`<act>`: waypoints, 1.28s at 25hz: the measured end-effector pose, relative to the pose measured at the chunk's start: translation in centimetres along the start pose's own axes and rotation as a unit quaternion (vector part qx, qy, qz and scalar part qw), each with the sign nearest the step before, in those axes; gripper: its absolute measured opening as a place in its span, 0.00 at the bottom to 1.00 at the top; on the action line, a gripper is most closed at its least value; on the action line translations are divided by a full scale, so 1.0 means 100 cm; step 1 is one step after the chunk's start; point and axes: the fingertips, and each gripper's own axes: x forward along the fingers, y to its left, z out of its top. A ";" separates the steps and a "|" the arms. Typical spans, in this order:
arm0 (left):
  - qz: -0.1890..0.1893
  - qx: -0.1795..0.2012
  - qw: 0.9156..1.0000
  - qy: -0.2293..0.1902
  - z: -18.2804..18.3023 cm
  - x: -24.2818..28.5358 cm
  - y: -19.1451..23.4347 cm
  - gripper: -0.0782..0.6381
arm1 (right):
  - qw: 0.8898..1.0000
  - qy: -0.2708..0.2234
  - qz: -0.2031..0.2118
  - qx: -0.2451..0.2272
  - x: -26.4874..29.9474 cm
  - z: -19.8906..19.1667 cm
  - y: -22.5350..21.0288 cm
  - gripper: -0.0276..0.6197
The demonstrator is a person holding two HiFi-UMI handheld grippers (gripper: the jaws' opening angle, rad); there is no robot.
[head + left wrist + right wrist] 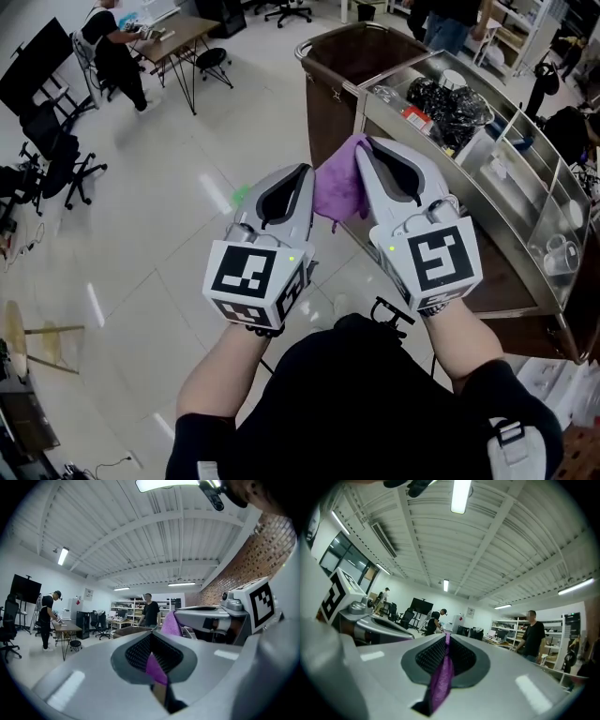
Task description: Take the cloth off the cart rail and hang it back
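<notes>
While you held the purple cloth (339,187) beside the cart (511,281), your left hand-held gripper (302,173) and right hand-held gripper (367,148) were each clamped on an edge, apparently to spread it, clear of the rail (328,80), for rehanging.

Cloth (337,189) hangs between left hand-held gripper (304,172) and right hand-held gripper (366,144).

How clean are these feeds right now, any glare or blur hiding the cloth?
Head view: sharp, evenly lit, purple cloth plain, faint lamp streaks on the floor. Left gripper view: strong fisheye bowing, near fingers soft, ceiling lamp blown out. Right gripper view: same bowing, cloth legible, tube light glaring.
</notes>
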 end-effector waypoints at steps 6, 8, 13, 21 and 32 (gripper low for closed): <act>-0.007 -0.001 1.000 0.002 -0.008 0.017 0.024 0.11 | 1.000 -0.004 -0.008 -0.002 0.027 -0.002 -0.005 0.08; -0.010 0.003 1.000 0.004 -0.013 0.027 0.033 0.11 | 1.000 -0.006 -0.011 -0.001 0.038 -0.005 -0.010 0.08; -0.014 0.008 1.000 0.009 -0.019 0.056 0.058 0.11 | 1.000 -0.010 -0.015 0.004 0.070 -0.011 -0.027 0.08; -0.018 0.009 1.000 0.012 -0.014 0.109 0.101 0.10 | 1.000 -0.020 -0.022 0.008 0.128 -0.003 -0.061 0.08; -0.016 0.012 1.000 0.013 -0.022 0.183 0.128 0.11 | 0.994 -0.106 -0.018 -0.012 0.188 0.007 -0.121 0.08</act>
